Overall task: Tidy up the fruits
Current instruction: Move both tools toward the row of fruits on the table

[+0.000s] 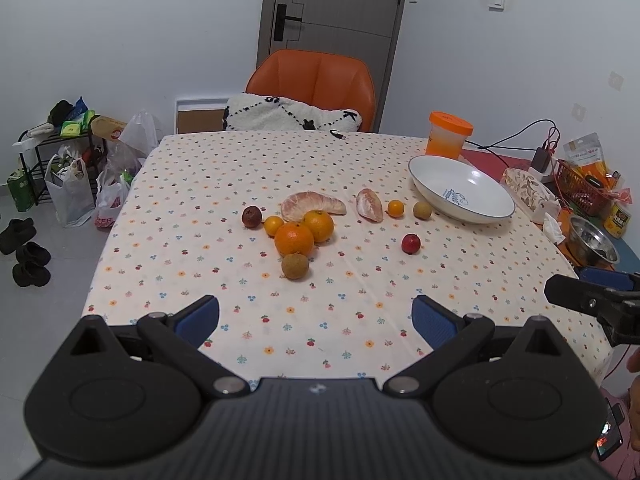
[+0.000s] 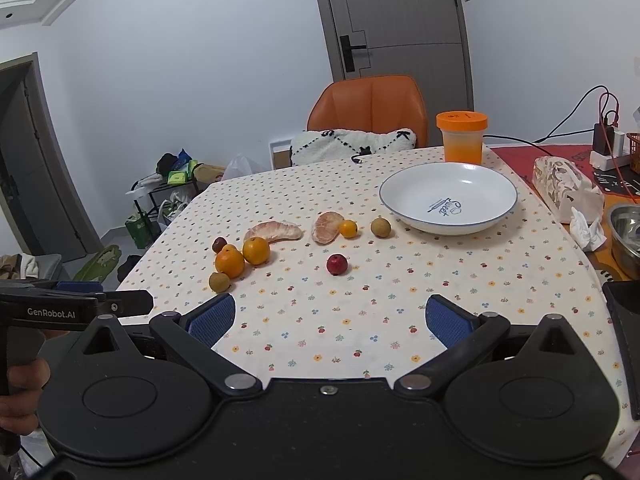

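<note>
Fruits lie loose on the flowered tablecloth [image 1: 248,160], none yet in the white plate [image 1: 480,184]; sorting looks not yet begun.

Left wrist view: the left gripper [image 1: 316,312] hovers spread and empty near the table's front edge; ahead, a large orange [image 1: 294,239] touches a second orange [image 1: 319,225] and a small one [image 1: 273,224], a brown longan [image 1: 295,266] just in front.
Right wrist view: the right gripper [image 2: 330,318] is likewise spread and empty. The red fruit [image 2: 337,264] stands alone, an easy first pick; the plate is beyond it, an orange-lidded jar [image 2: 462,136] behind, nothing between.
</note>
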{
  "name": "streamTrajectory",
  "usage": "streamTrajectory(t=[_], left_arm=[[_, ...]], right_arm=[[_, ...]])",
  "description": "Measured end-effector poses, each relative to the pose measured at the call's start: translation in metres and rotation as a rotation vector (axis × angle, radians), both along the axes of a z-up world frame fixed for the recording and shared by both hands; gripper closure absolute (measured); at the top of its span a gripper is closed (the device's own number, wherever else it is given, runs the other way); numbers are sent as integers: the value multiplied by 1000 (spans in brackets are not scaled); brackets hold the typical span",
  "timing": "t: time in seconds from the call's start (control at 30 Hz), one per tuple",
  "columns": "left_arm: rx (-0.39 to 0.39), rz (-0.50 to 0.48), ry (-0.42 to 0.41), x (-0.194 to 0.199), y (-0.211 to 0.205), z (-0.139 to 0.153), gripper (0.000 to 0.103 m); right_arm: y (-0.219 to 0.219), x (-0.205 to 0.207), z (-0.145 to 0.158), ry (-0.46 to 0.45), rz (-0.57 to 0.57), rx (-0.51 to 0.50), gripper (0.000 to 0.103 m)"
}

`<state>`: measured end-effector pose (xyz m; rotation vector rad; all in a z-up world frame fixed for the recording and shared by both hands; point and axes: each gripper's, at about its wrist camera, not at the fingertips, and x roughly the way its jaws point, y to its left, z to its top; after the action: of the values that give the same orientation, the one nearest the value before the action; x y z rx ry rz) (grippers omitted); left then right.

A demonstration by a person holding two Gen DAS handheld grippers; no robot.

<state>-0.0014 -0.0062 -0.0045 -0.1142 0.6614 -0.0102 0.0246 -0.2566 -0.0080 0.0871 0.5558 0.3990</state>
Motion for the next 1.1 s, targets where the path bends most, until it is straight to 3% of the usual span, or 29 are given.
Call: streamTrajectory(t=[0.4,1.1], left_arm=[[3,24,-25,7,7,-6,1],[-58,45,22,58,29,-41,4]], right_arm=[[-4,6,-5,11,7,17,0],[-6,55,-44,71,-7,4,0]])
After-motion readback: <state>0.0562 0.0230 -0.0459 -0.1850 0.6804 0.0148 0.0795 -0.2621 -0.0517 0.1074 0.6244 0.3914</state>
